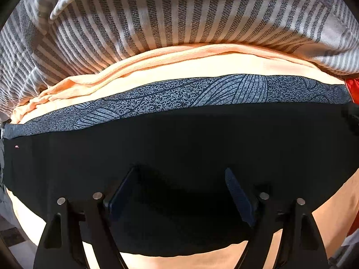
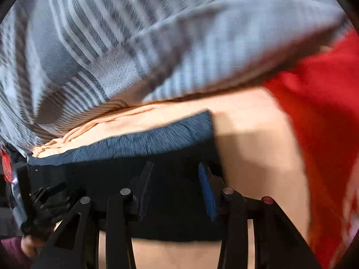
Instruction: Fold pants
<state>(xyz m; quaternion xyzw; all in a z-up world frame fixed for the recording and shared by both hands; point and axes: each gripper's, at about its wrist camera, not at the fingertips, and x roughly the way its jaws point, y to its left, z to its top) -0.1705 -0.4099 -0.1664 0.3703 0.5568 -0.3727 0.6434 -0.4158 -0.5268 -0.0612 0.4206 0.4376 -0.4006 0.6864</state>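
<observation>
Here, near to far:
Left hand-held gripper (image 1: 181, 192): at 6 o'clock in its own view, pointing down over the pants, jaws spread wide with only flat black cloth under the gap; released, grasping nothing.
Right hand-held gripper (image 2: 172, 190): at 6 o'clock in the right wrist view, jaws partly apart over the black cloth near its 3 o'clock edge; the picture is blurred, but no fold shows pinched between the fingers, so it looks released.
Pants (image 1: 179, 139): a black band lying flat across the middle of the view from 9 to 3 o'clock, with a grey patterned strip (image 1: 179, 94) along the far edge.
Bed sheet (image 1: 202, 65): peach cloth under the pants, showing both nearer and farther than them.
Striped blanket (image 1: 157, 18): bunched at 12 o'clock, beyond the sheet.
Red cloth (image 2: 318, 112): at 3 o'clock in the right view, apart from the pants.
Progress: the pants look already folded into a compact, even rectangle.
Left to do: perhaps one more fold or a smoothing pass; I cannot tell which.
</observation>
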